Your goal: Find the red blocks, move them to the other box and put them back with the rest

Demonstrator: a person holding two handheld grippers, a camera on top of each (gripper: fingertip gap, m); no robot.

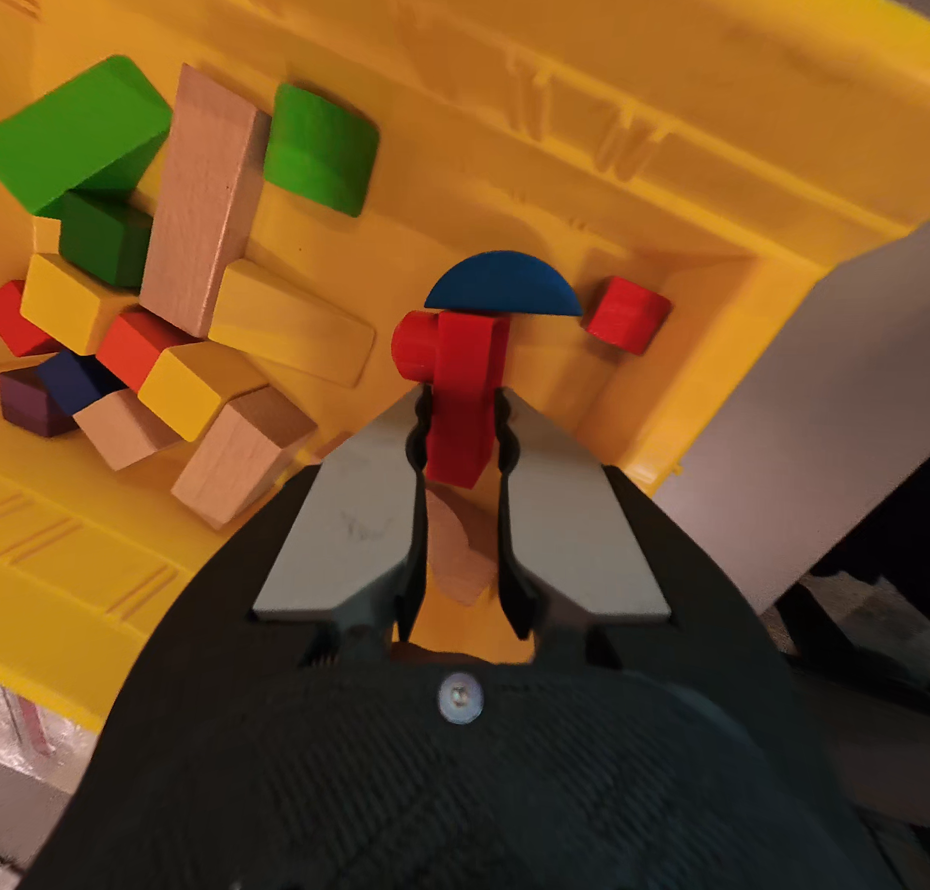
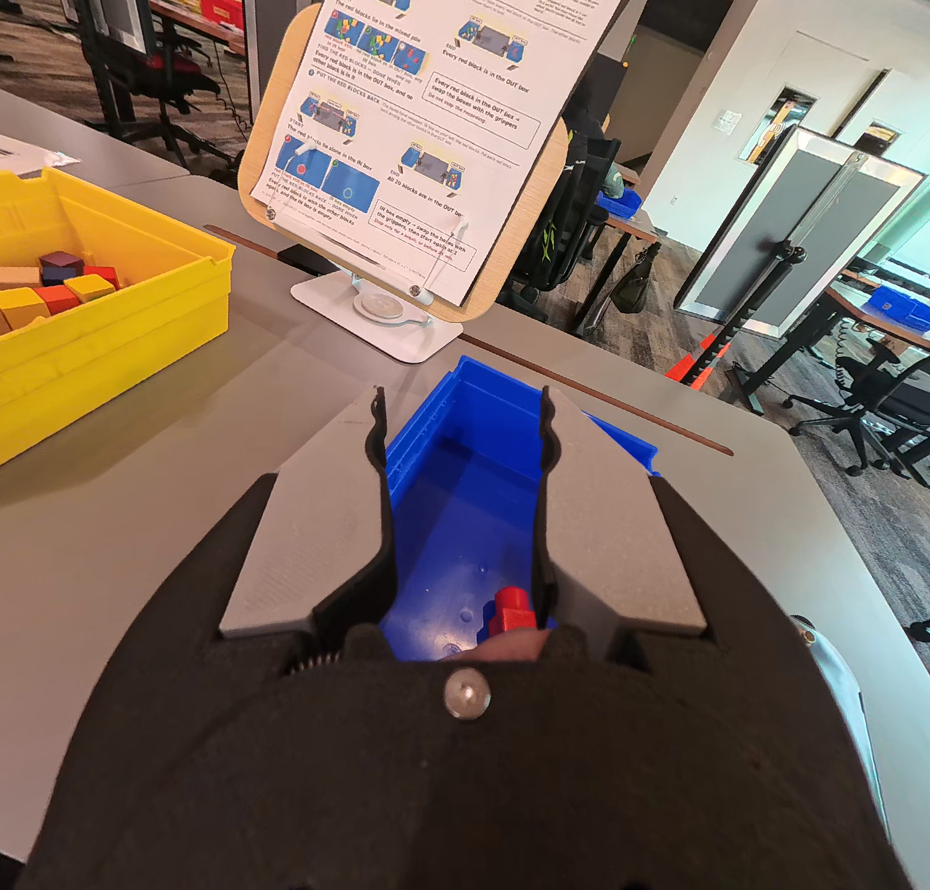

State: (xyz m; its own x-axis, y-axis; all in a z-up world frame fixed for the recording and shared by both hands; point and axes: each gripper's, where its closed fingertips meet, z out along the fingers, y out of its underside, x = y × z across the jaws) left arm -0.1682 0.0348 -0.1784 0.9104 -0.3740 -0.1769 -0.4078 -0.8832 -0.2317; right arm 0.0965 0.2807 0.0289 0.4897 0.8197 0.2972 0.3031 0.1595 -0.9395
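Observation:
In the left wrist view my left gripper [image 1: 462, 390] is shut on an upright red block [image 1: 465, 393] inside the yellow box [image 1: 553, 61]. A red cylinder [image 1: 413, 347] lies right beside the held block, and a blue half-round block [image 1: 503, 287] lies just beyond it. Another red block [image 1: 626, 315] sits in the box corner to the right. A partly hidden red block [image 1: 15, 322] and an orange-red one [image 1: 131, 347] lie in the mixed pile on the left. My right gripper [image 2: 462, 393] is open and empty above the blue box [image 2: 453, 539], which holds red blocks [image 2: 511, 612] at its near end.
Green [image 1: 80, 131], yellow [image 1: 289, 322] and plain wooden [image 1: 206, 196] blocks fill the left of the yellow box. In the right wrist view the yellow box [image 2: 126, 322] stands at the left of the grey table [image 2: 151, 463]. An instruction sheet on a stand [image 2: 402, 111] is behind the blue box.

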